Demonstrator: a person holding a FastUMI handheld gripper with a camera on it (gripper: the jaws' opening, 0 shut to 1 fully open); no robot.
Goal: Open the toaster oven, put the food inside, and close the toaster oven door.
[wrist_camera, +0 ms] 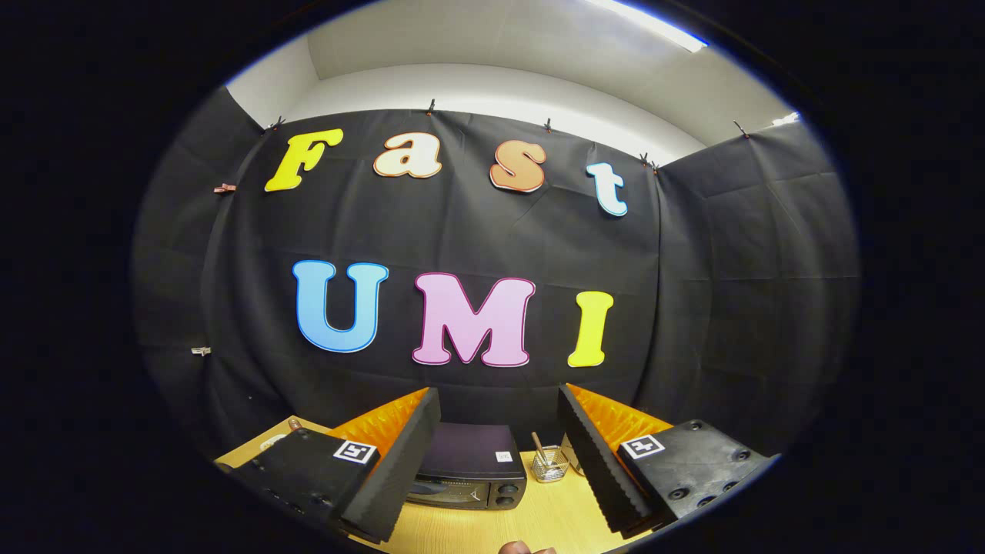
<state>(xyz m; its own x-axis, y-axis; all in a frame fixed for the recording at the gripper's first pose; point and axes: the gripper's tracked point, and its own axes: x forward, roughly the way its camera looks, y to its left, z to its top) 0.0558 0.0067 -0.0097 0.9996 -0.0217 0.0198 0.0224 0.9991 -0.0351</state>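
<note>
While gripper (492,469) hangs wide open, empty, toaster oven (469,468) sits beyond fingers, door looks shut. Could be pre-open or post-close; food loc can't tell.

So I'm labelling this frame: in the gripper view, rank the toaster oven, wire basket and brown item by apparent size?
1. Toaster oven, beyond the open gripper.
2. Wire basket.
3. Brown item, partly cut off, so unsure.

Gripper (499,462) spread wide above toaster oven (469,468), door seemingly closed, on table (492,523).
</note>
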